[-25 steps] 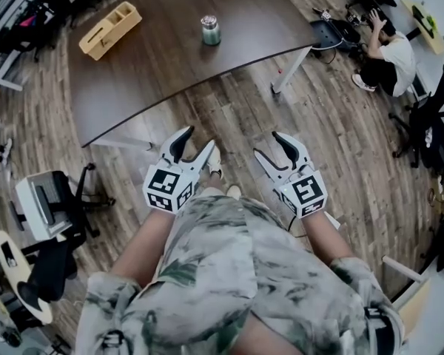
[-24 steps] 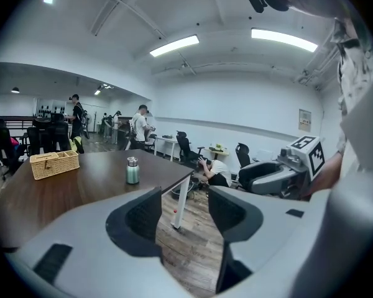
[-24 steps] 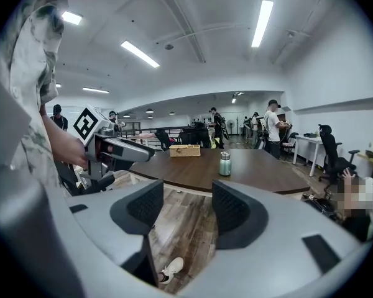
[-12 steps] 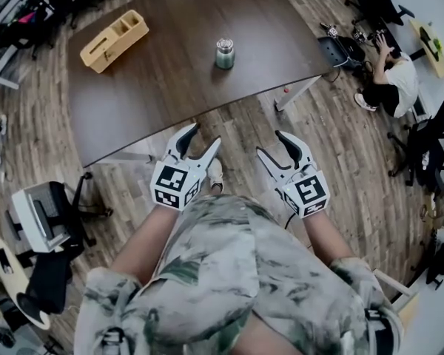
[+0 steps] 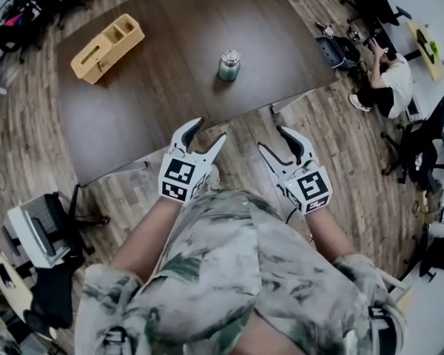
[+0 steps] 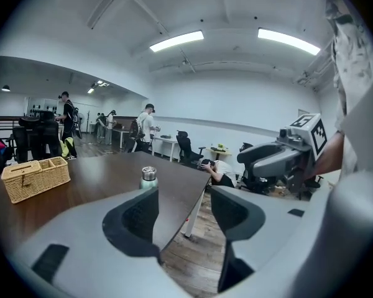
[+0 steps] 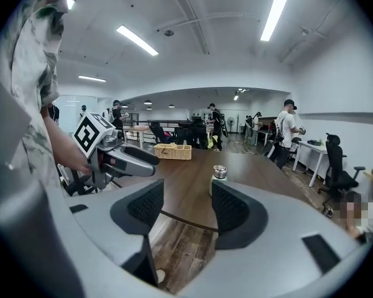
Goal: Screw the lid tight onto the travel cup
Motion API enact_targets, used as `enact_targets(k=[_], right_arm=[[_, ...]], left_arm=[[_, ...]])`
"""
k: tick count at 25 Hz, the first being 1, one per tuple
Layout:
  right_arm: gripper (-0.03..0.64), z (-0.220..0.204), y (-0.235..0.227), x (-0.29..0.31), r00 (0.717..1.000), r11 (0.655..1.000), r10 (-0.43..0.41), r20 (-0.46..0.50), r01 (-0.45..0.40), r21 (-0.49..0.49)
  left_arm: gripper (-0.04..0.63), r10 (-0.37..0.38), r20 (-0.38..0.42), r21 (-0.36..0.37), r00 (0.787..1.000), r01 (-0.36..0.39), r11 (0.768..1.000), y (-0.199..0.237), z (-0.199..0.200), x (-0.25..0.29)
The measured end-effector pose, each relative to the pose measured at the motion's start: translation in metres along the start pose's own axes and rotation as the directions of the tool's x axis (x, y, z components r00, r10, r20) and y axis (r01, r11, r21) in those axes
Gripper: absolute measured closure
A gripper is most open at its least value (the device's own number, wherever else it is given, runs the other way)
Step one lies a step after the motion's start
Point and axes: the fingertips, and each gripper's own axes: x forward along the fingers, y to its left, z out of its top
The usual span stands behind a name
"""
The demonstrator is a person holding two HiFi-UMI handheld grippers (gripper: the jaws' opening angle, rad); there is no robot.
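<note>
The travel cup [image 5: 229,65], a pale green tumbler with a metal lid on top, stands upright on the dark wooden table [image 5: 170,43], a little way back from its near edge. It also shows as the cup [image 6: 148,178] in the left gripper view and the cup [image 7: 219,177] in the right gripper view. Both grippers hang over the floor short of the table, well away from the cup. My left gripper [image 5: 207,130] has its jaws opening, with nothing between them. My right gripper [image 5: 275,139] is open and empty.
A wicker basket [image 5: 106,38] sits at the table's far left. A person [image 5: 388,58] sits on the floor to the right, by office chairs [image 5: 422,135]. More chairs and a cart [image 5: 37,231] stand at the left. Wooden floor lies between me and the table.
The table and cup have come closer in the head view. Both grippers have moved forward toward the table's near edge, the left one most. The left jaws stand slightly wider.
</note>
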Motion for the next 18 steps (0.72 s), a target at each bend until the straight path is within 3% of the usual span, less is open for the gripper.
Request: enact_targets(k=[7, 18], right_arm=[[0.357, 0.021, -0.009, 0.031, 1.000, 0.999, -0.008, -0.007, 0.007, -0.039], [0.357, 0.027, -0.058, 0.072, 0.998, 0.997, 0.052, -0.022, -0.053, -0.056]], left_arm=[[0.318, -0.032, -0.012, -0.002, 0.999, 0.032, 0.999, 0.030, -0.007, 0.029], [0.271, 0.012, -0.051, -0.033, 0.999, -0.014, 0.999, 0.062, -0.014, 0.097]])
